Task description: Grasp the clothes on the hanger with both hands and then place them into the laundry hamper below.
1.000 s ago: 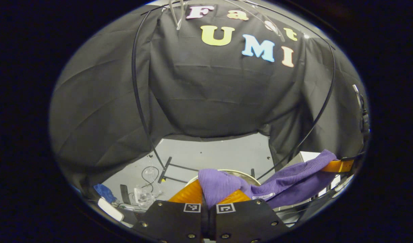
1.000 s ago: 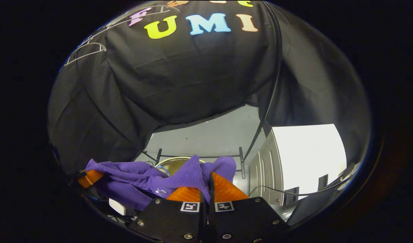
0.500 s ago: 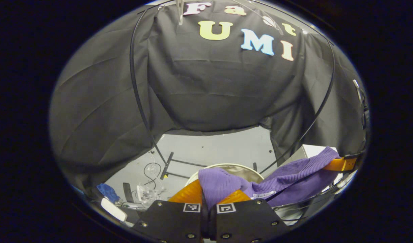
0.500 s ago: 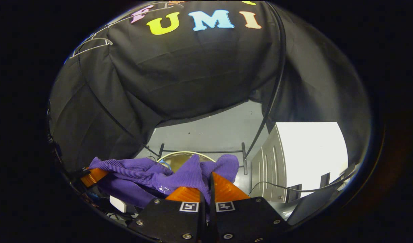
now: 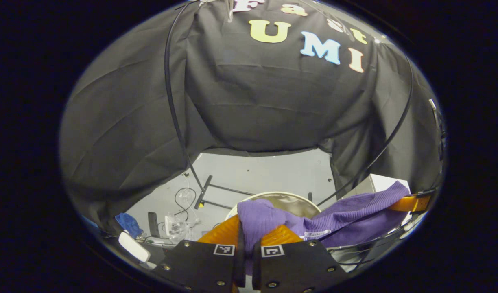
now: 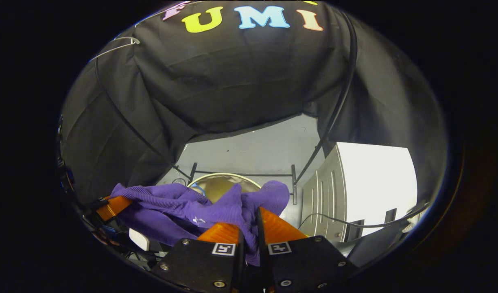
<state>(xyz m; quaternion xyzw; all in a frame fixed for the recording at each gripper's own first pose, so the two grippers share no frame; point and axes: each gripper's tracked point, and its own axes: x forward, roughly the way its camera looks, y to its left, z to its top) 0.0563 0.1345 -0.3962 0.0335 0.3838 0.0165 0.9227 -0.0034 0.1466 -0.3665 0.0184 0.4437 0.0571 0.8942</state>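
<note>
Hamper [image 5: 273, 195] rim half hidden behind purple garment [image 5: 346, 215] in both tongs.

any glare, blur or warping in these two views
Right gripper view: the white cabinet is blown out to a flat glare; the purple garment stays sharp. Left gripper view: even light, no blown-out patch, the garment's ribbing crisp. Both: fisheye bends the black frame poles into arcs, and the rims fall dark.

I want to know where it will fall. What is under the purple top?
Below the purple top sits the round hamper. Its pale rim and part of its inside show; the cloth hides the rest.
</note>
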